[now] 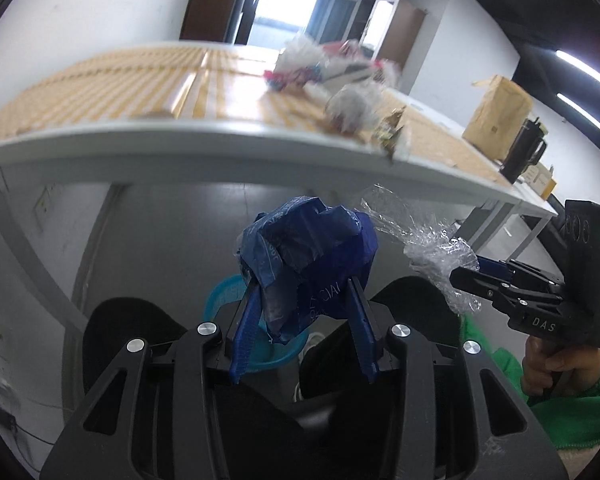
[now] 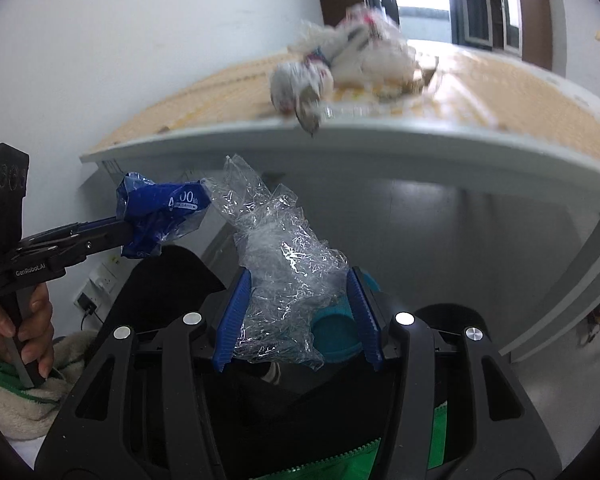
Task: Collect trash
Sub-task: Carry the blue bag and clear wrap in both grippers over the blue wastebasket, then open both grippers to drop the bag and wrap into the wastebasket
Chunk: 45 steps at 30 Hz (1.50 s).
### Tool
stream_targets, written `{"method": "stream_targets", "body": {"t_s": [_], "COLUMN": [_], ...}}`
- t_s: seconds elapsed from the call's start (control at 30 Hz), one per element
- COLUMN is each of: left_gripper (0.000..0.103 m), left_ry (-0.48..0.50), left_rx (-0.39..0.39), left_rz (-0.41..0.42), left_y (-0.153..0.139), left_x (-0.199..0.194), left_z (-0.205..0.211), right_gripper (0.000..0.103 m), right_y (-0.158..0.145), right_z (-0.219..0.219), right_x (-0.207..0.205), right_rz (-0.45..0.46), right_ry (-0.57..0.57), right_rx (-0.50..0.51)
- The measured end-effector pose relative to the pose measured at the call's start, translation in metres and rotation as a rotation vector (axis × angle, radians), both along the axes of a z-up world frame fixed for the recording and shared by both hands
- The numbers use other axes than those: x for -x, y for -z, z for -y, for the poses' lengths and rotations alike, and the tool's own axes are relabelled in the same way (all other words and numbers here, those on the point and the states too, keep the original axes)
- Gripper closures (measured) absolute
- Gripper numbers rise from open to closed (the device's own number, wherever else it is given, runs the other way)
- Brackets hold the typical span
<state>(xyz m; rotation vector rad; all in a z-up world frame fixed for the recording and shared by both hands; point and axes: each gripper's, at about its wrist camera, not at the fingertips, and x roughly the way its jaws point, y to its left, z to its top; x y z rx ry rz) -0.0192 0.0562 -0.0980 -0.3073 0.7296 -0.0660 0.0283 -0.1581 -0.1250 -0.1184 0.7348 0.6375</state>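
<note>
My left gripper (image 1: 302, 284) is shut on a crumpled blue plastic wrapper (image 1: 308, 252), held below the table edge above a teal waste basket (image 1: 224, 292). My right gripper (image 2: 298, 276) is shut on a wad of clear plastic film (image 2: 284, 260), also over the teal basket (image 2: 336, 328). The right gripper shows in the left wrist view (image 1: 466, 274) with the clear film (image 1: 432, 252). The left gripper shows in the right wrist view (image 2: 120, 232) with the blue wrapper (image 2: 160, 212). More crumpled trash (image 1: 332, 68) lies on the table.
The table (image 1: 140, 136) has a white rim and a yellow patterned top. A small wrapper (image 1: 392, 136) hangs at its front edge. A cardboard box (image 1: 496, 116) and black mug (image 1: 524, 152) stand at the right. A black chair (image 2: 172, 280) sits under the table.
</note>
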Motion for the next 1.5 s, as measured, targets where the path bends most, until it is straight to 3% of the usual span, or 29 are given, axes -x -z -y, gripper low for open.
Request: {"method": "stream_targets", "body": {"t_s": [0.37, 0.5, 0.8, 1.33, 1.5], "left_gripper": [0.063, 0.064, 0.065, 0.064, 0.064], "left_ry": [-0.010, -0.033, -0.120, -0.215, -0.210], "left_rx": [0.009, 0.058, 0.073, 0.268, 0.249], "left_rz": [-0.123, -0.200, -0.327, -0.558, -0.590], "left_y": [0.063, 0.097, 0.154, 0.242, 0.254], "left_x": [-0.051, -0.079, -0.140, -0.211, -0.219], "left_z": [-0.009, -0.018, -0.040, -0.053, -0.053], "right_gripper": [0.056, 0.056, 0.056, 0.056, 0.056], "right_y": [0.088, 0.119, 0.172, 0.265, 0.272], "right_z": [-0.026, -0.037, -0.065, -0.090, -0.090], "right_x": [-0.084, -0.106, -0.149, -0.221, -0.226], "right_rz": [-0.169, -0.222, -0.346, -0.592, -0.618], "right_ry": [0.106, 0.130, 0.183, 0.251, 0.243], "right_rx": [0.086, 0.144, 0.206, 0.304, 0.296]}}
